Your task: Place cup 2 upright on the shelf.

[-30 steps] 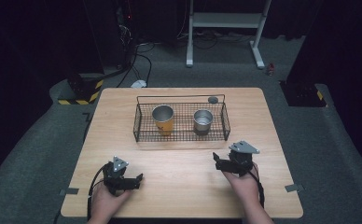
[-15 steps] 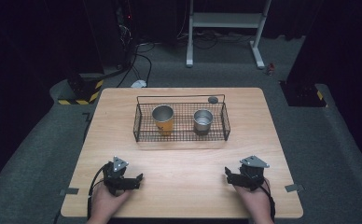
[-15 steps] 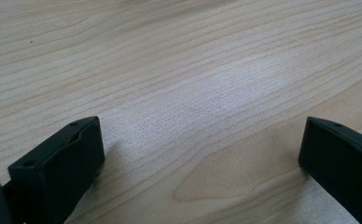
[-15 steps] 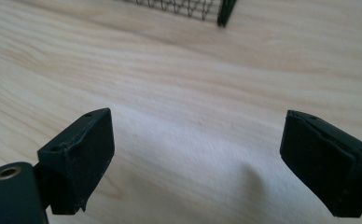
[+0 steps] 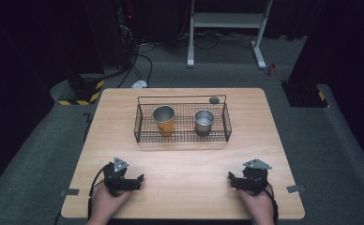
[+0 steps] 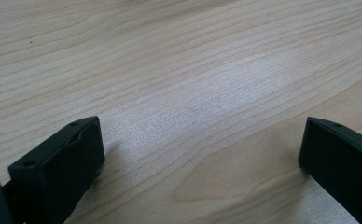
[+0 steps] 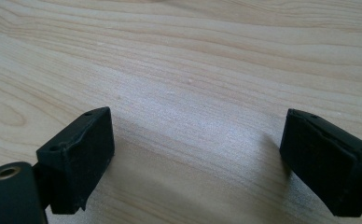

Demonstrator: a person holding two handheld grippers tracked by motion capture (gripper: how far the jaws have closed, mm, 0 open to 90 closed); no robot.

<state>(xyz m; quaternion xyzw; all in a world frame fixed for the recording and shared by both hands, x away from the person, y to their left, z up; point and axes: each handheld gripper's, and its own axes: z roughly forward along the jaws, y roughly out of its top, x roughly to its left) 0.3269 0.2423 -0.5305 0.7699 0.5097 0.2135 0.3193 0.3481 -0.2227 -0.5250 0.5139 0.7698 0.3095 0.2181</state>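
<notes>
A black wire basket (image 5: 145, 137) stands on the middle of the wooden table (image 5: 185, 164). Inside it are an orange cup with a metal rim (image 5: 163, 120) on the left and a smaller steel cup (image 5: 204, 122) on the right, both upright. My left gripper (image 5: 137, 181) rests low on the table near the front left, held by a hand, jaws wide apart and empty (image 6: 200, 154). My right gripper (image 5: 232, 181) sits near the front right, also open over bare wood (image 7: 195, 158). Both are well short of the basket.
A small dark round object (image 5: 214, 100) lies on the table just behind the basket's right end. Bits of grey tape (image 5: 293, 189) mark the table's front corners. Beyond the far edge are cables and a white stand's legs (image 5: 260, 56) on the floor.
My right gripper has drawn back from near the basket's right front corner toward the table's front right edge and lowered. The left gripper has stayed put.
</notes>
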